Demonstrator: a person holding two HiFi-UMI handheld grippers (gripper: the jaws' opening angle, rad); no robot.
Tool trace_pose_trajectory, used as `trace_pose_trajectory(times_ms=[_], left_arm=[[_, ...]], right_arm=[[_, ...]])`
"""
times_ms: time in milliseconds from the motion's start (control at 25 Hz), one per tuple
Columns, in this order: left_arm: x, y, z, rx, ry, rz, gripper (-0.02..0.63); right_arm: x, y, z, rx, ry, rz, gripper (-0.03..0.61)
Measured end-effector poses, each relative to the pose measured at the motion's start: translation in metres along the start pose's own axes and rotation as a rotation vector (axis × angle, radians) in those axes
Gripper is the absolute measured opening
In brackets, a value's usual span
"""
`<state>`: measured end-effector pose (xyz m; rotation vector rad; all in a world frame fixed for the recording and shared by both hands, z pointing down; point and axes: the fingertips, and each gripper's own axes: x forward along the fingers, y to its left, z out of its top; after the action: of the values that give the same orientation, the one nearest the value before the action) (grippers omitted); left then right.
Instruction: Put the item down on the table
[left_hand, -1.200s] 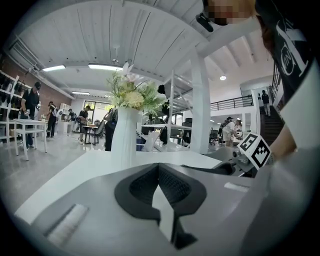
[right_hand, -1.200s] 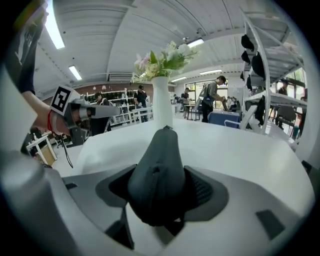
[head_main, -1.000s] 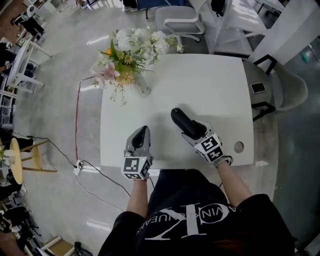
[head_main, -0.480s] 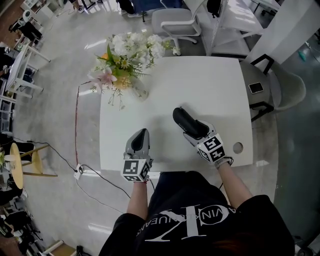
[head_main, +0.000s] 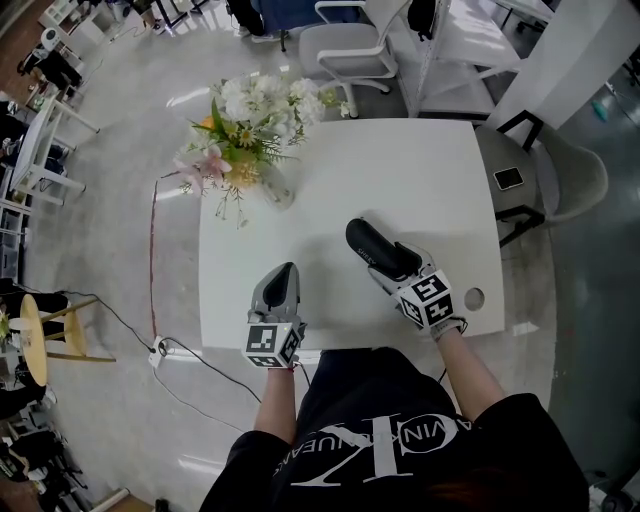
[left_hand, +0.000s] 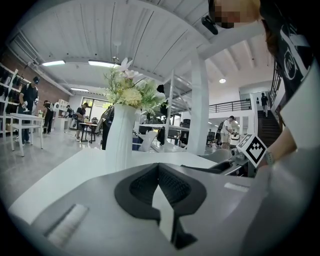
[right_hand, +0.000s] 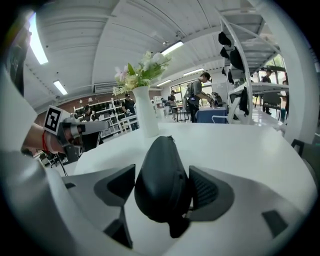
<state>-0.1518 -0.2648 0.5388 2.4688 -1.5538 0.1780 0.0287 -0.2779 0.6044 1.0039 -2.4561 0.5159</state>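
My right gripper (head_main: 388, 258) has just been opening its jaws, now slack around the black oval zipped case (head_main: 362, 236), which lies on the white table (head_main: 420, 170), evidently for release. My left gripper (head_main: 284, 272) is parked closed and empty.

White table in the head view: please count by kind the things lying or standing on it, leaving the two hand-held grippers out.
Vase of flowers: 1
Black case: 1
Total: 2
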Motion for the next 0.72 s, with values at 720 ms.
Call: trace_pose_trajectory(times_ms=[720], left_arm=[[0.003,-0.007,0.005,-0.012,0.000,-0.013,0.012]], right_arm=[[-0.016,-0.015,0.003,0.059,-0.037,-0.039,0.313]])
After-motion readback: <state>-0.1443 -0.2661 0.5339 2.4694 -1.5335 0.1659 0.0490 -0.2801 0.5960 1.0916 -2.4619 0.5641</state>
